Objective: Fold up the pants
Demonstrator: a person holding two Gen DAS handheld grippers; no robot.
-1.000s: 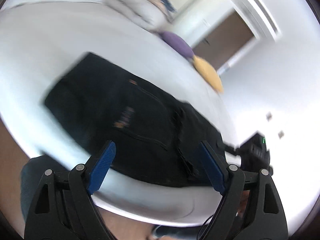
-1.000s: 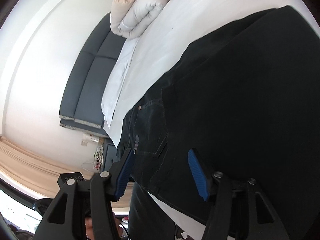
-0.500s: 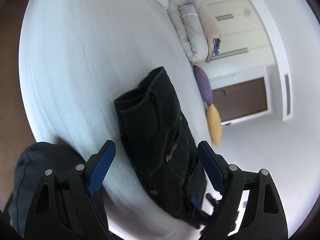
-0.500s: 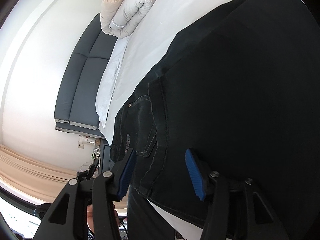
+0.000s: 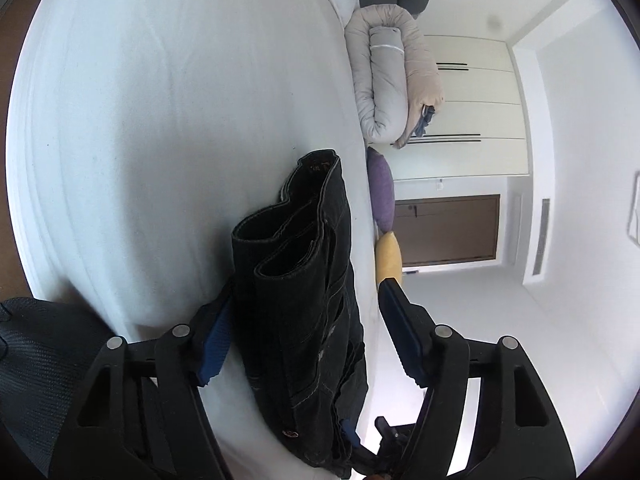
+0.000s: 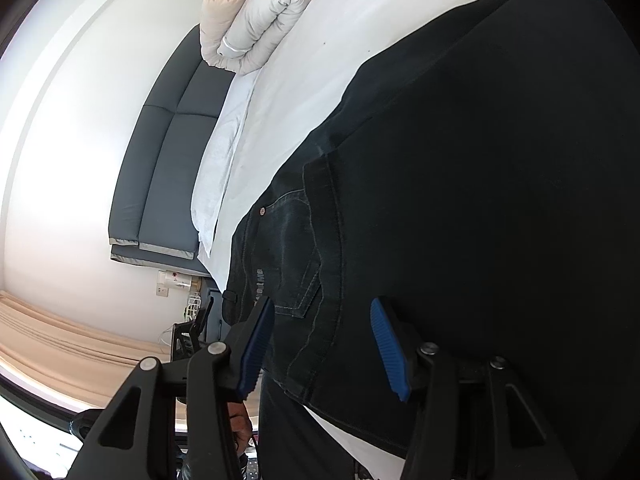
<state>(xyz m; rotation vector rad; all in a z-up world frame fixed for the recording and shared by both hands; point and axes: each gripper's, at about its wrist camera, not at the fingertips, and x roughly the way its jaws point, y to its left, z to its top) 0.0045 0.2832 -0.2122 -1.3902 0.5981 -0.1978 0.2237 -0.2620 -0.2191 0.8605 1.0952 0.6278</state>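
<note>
Left gripper (image 5: 306, 332) jaws, just narrowing, straddle the pants (image 5: 296, 280), long axis toward 12 o'clock; right gripper (image 6: 322, 346) jaws apart over denim

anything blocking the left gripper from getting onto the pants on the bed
Nothing visible does. The folded black pants already lie between the open fingers of the left gripper, whose jaws have just been closing around the stack. Only the white bed sheet lies beside them.
</note>
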